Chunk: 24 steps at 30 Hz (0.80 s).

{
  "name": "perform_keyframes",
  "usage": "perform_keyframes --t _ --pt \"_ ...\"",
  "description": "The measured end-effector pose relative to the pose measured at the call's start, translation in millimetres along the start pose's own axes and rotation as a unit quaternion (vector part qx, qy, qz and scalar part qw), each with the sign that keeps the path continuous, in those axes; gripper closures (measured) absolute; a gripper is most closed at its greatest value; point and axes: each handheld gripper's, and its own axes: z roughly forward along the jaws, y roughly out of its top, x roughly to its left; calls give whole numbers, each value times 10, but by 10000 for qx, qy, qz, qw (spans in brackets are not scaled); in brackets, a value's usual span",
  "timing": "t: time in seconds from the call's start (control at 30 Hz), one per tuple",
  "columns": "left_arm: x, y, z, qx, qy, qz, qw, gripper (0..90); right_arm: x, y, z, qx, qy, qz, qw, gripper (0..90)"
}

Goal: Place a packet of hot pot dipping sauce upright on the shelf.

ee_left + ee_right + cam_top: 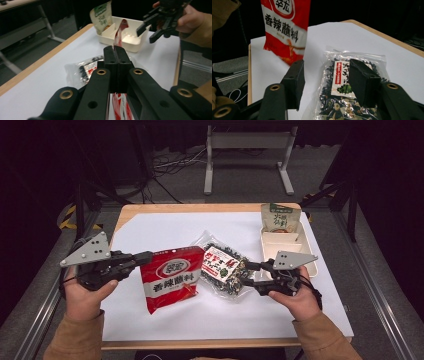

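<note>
Black jaws of the left gripper [117, 53] are closed on the red sachet's [170, 277] edge, lifting it off the white table cover [165, 227]. Right gripper [250, 276] — jaws wide apart — flanks the clear seaweed packet [224, 269], holding nothing — dark room beyond.

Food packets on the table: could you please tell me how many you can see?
3: the red packet clamped in the left hand-held gripper, the clear seaweed packet mid-table, and the green-topped packet propped in the white tray.
</note>
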Motion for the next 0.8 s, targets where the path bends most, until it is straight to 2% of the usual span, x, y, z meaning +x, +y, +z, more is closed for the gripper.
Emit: perform_keyframes --t 0.23,0.47,0.63,0.8 --pt "-133 100 151 -23 -248 202 9995 900 79 11 137 155 301 -117 9994 400" --pt "-192 147 283 -88 -323 330 9989 900 84 16 274 212 326 -169 9991 383" --pt "-222 156 388 -143 -410 353 9984 900 57 -1 393 280 295 -148 9991 379" --pt "-242 170 467 -146 -518 357 9979 900 87 -45 506 349 365 -184 9986 392"
